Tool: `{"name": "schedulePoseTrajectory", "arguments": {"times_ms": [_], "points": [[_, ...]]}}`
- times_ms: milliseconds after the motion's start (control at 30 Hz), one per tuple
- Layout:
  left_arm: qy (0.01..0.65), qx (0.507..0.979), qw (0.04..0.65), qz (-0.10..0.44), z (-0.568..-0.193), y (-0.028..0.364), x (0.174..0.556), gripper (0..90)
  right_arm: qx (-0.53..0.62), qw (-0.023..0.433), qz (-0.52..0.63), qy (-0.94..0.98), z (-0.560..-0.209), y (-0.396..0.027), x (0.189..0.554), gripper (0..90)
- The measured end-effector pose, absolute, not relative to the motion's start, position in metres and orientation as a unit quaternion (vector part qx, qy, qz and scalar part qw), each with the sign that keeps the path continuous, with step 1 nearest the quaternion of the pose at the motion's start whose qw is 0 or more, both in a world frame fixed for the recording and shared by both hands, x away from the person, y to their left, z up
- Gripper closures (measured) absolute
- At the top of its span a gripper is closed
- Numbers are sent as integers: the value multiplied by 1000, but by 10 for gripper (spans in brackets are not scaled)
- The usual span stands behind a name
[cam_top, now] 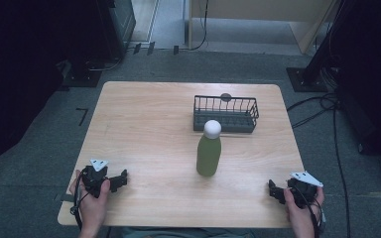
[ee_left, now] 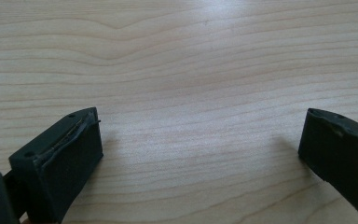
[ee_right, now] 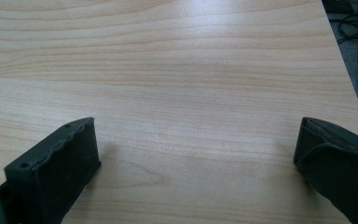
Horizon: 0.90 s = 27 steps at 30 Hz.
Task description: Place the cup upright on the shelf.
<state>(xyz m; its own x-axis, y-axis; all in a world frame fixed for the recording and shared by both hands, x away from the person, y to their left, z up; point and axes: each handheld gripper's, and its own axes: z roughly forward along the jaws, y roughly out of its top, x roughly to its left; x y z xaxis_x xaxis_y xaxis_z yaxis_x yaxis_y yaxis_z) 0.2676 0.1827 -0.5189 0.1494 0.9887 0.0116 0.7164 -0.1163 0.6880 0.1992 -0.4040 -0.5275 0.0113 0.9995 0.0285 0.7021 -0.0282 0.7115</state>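
Observation:
A green bottle with a white cap stands upright near the middle of the wooden table. Just behind it sits a dark wire basket. My left gripper rests on the table's near left, held by a hand, well to the left of the bottle. In the left gripper view its jaws stand wide apart, and my left gripper has only bare wood between them. My right gripper rests at the near right corner. The right gripper view shows my right gripper open, nothing between its jaws.
The table's right edge runs close to the right gripper, with grey carpet and cables beyond. Dark equipment stands at the far left and right of the room.

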Motion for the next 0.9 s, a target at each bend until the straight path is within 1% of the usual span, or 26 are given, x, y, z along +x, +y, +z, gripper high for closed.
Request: {"name": "schedulePoseTrajectory", "arguments": {"times_ms": [133,167,233,267,433,600,900], "points": [[604,705,278,245,-519,183,268,0,660,265,281,644,-527,-404,199,0],[604,705,278,245,-519,183,268,0,660,266,282,643,-527,-404,199,22],[604,705,277,245,-519,183,268,0,660,273,291,636,-526,-404,197,104],[604,705,277,245,-519,183,268,0,661,277,294,633,-525,-404,196,110],[604,705,277,246,-519,183,268,0,649,285,313,632,-513,-401,193,98],[604,705,277,246,-519,183,268,0,644,284,335,626,-500,-396,193,98],[604,705,277,246,-519,183,268,0,611,281,372,640,-473,-376,194,101]]}}
